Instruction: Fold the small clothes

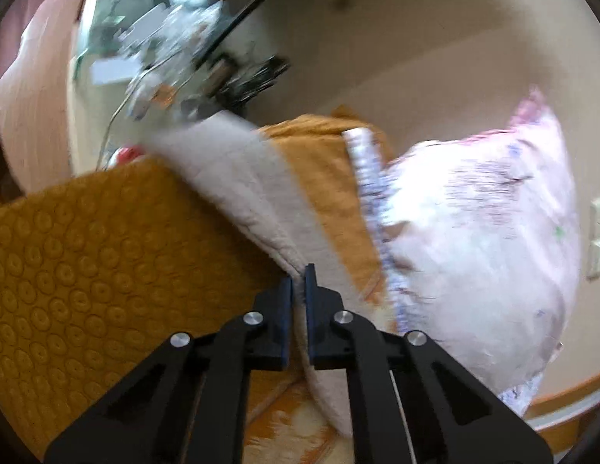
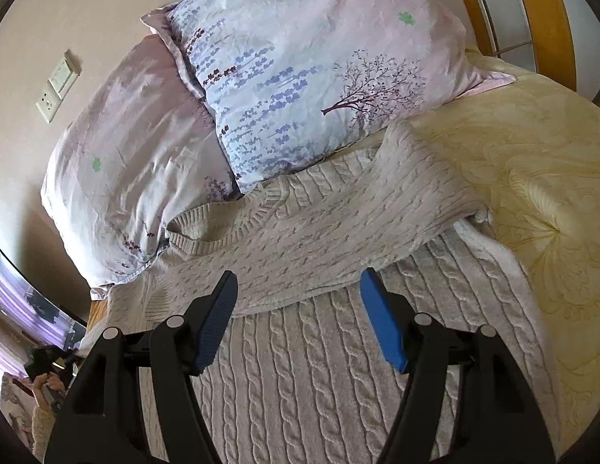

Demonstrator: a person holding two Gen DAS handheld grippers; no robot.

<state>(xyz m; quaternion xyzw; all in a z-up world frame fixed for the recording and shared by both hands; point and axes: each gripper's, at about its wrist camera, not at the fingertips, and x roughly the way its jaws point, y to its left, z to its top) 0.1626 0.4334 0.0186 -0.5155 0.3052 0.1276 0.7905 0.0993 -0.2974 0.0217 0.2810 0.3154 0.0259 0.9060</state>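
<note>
Black linkage arms fill the bottom of both wrist views. In the left view the left gripper (image 1: 298,278) has its jaws nearly together, pinched on an edge of the cream sweater (image 1: 238,178), which rises from the jaws as a taut band across the orange bedspread (image 1: 67,255). In the right view the right gripper (image 2: 298,290) stands with jaws wide apart and nothing between them, hovering just over the sweater (image 2: 319,239), which lies spread across the middle of the bed (image 2: 551,178) with a flap already turned over near the head end.

The step in hand looks like a fold: the left side lifts an edge to carry it across the body of the garment. Next, the held edge probably needs laying flat and square on the knit, with the free right gripper pressing or taking a matching edge.

Two floral pillows (image 2: 300,58) crowd the head of the bed, touching the sweater's collar end, so little room lies that way. Toward the far side edge the pale quilted cover is bare.
</note>
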